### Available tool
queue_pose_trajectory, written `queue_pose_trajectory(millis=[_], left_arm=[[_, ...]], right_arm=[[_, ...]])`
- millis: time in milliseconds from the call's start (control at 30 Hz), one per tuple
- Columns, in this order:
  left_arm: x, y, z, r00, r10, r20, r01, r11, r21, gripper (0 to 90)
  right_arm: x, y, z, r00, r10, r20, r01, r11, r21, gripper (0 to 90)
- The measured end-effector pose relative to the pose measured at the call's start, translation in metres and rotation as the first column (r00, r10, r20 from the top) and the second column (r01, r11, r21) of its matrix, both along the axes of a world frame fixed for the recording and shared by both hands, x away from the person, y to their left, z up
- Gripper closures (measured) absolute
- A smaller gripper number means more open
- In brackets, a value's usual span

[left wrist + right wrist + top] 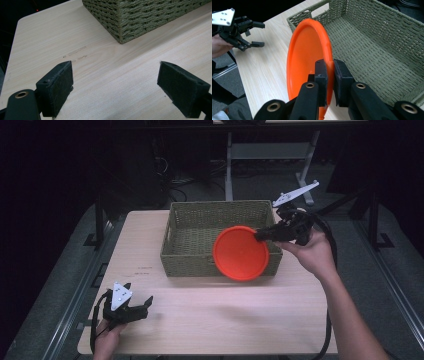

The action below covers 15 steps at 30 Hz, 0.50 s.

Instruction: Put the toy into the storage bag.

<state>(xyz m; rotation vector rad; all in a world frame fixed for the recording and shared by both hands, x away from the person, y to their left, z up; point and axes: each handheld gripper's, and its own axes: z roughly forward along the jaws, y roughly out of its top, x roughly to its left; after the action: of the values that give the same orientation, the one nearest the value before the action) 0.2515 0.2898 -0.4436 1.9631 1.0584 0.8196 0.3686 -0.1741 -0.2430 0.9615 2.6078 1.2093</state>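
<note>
Dark surroundings stand behind a light wooden table (210,320), and some cables and the metal legs of a stand are on the floor beyond it. On the far half of the table sits a green woven basket (200,227), rectangular, with a handle hole in its short wall.

At the right side, the right gripper (261,236) holds an orange plate (241,253) by its rim. In the right gripper view the two black fingers (322,72) are pressed on the rim of the plate (304,57), one on the hollow side and one on the back side. The plate stands on its edge, almost vertical, not lying flat. In the high view it hangs over the front right part of the basket and covers a piece of the front wall; its lower edge reaches down in front of this wall. I cannot tell if the plate touches the basket (372,45) or the table.

The left gripper (141,306) is near the front left corner of the table, well apart from the basket and the plate. Its fingers (58,85) are spread wide with nothing between them, just bare wood under them. In the left gripper view one corner of the basket (125,22) shows ahead of these fingers.
</note>
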Motion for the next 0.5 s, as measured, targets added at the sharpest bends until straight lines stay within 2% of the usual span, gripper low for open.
queue_pose_trajectory(millis=[267,333,500], left_arm=[[0.0,0.0,0.0,1.0,-0.001,-0.002,0.001,1.0,-0.003,12.8],[0.0,0.0,0.0,1.0,-0.003,-0.006,0.003,1.0,0.006,12.8],[-0.001,0.001,0.0,1.0,0.002,-0.002,-0.002,1.0,-0.006,12.8]], right_arm=[[0.008,0.008,0.006,1.0,0.001,-0.003,-0.001,1.0,-0.02,82.1],[0.012,0.011,0.009,0.9999,-0.008,-0.006,0.008,1.0,-0.03,82.1],[0.018,0.014,0.011,0.9999,-0.014,-0.009,0.014,0.999,-0.031,82.1]])
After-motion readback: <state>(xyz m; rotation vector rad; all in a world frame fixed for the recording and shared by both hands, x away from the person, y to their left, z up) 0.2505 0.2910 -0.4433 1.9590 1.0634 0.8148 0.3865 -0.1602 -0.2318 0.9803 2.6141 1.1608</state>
